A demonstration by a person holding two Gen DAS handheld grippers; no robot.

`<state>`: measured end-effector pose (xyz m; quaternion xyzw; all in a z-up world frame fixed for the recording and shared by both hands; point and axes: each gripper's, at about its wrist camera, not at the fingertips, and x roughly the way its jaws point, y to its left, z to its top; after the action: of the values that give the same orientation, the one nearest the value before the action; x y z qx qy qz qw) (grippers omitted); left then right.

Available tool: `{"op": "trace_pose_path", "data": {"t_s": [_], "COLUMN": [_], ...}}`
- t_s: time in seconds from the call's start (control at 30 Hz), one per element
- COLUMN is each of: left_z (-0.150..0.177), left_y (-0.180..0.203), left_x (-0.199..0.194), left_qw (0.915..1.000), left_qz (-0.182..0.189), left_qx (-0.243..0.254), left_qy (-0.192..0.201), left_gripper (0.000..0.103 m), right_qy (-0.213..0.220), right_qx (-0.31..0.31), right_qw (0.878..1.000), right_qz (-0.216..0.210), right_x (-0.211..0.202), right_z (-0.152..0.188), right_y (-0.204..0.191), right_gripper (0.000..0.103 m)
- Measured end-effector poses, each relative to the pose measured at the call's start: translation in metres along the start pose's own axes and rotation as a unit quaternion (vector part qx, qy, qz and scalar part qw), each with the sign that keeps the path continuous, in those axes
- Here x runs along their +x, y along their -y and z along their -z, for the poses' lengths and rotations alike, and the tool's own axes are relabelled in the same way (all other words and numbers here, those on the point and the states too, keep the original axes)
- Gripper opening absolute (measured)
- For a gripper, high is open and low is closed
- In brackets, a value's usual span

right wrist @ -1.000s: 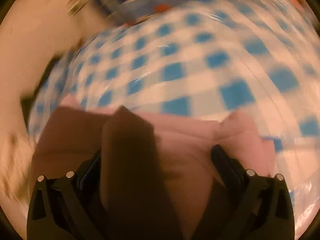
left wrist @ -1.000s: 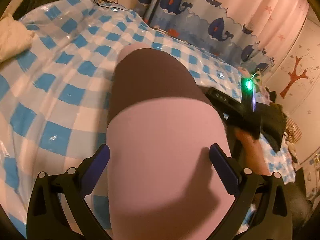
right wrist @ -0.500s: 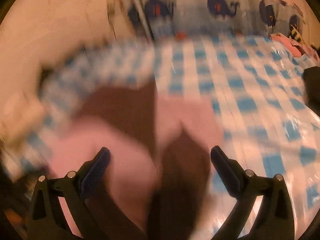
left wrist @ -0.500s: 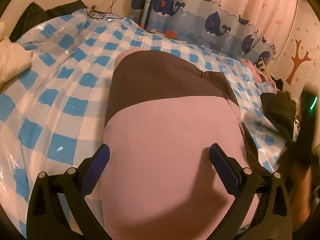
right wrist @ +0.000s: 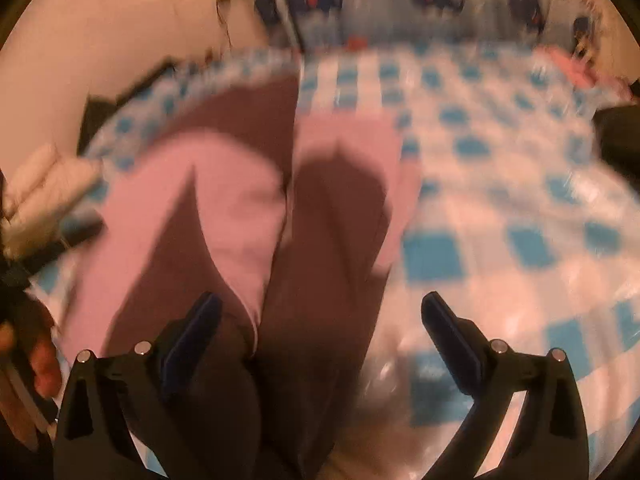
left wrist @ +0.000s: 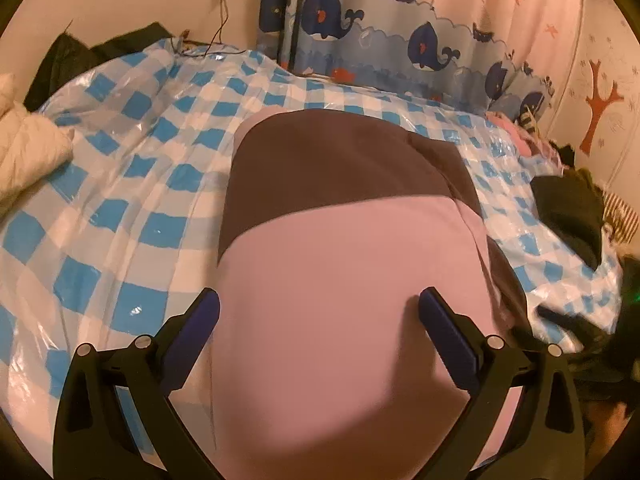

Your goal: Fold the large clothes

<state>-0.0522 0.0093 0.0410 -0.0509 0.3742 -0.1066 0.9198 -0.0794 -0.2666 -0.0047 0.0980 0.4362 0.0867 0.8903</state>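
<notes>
A large pink and dark brown garment (left wrist: 344, 280) lies folded flat on the blue-and-white checked plastic sheet (left wrist: 132, 208). My left gripper (left wrist: 320, 316) is open and empty, just above the pink part. In the blurred right wrist view the same garment (right wrist: 248, 216) lies left of centre, with a brown sleeve part (right wrist: 332, 272) running toward me. My right gripper (right wrist: 320, 316) is open and empty above the garment's right edge. The right gripper shows as a dark blur at the right edge of the left wrist view (left wrist: 592, 332).
A white padded item (left wrist: 28, 152) lies at the sheet's left edge. Dark clothes (left wrist: 568, 216) and pink items (left wrist: 520, 136) lie at the right. A whale-print curtain (left wrist: 400, 40) and a wall stand behind. A cable (left wrist: 220, 28) hangs from a wall socket.
My right gripper let go of the garment's folded part and pulled back toward the right and up. The left wrist view rose a little; the left gripper stayed open.
</notes>
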Motion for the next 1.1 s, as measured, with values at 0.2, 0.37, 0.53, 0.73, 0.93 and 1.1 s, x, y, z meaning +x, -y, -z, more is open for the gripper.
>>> {"op": "trace_pose_path", "data": {"t_s": [0.2,0.37,0.53,0.73,0.93,1.1], "left_z": [0.002,0.0,-0.001,0.006,0.013,0.024], "left_y": [0.007,0.0,-0.022,-0.063,-0.081,-0.06], "left_x": [-0.01,-0.013,-0.009,0.001,0.001,0.017], "left_qw": [0.999,0.9995,0.9954,0.9722,0.9747,0.9772], "left_qz": [-0.027,-0.019,0.076,0.155,0.118,0.122], "left_qx": [0.03,0.017,-0.056,-0.165,-0.179,-0.112], "left_qy": [0.02,0.02,-0.018,-0.059,-0.065,-0.133], "left_gripper": [0.095,0.095,0.095,0.095,0.095,0.095], "right_qy": [0.026,0.008,-0.072,-0.086,-0.085,-0.087], "right_qx": [0.054,0.131,0.234,0.26,0.285,0.225], "right_qw": [0.997,0.986,0.948,0.927,0.915,0.947], "right_qz": [-0.044,-0.098,-0.203,-0.258,-0.274,-0.21], "right_x": [-0.02,-0.025,0.018,0.027,0.027,0.016], "right_z": [0.001,0.013,0.025,0.028,0.031,0.025], "right_y": [0.013,0.031,0.055,0.055,0.061,0.049], "right_gripper": [0.096,0.096,0.096,0.096,0.096,0.096]}}
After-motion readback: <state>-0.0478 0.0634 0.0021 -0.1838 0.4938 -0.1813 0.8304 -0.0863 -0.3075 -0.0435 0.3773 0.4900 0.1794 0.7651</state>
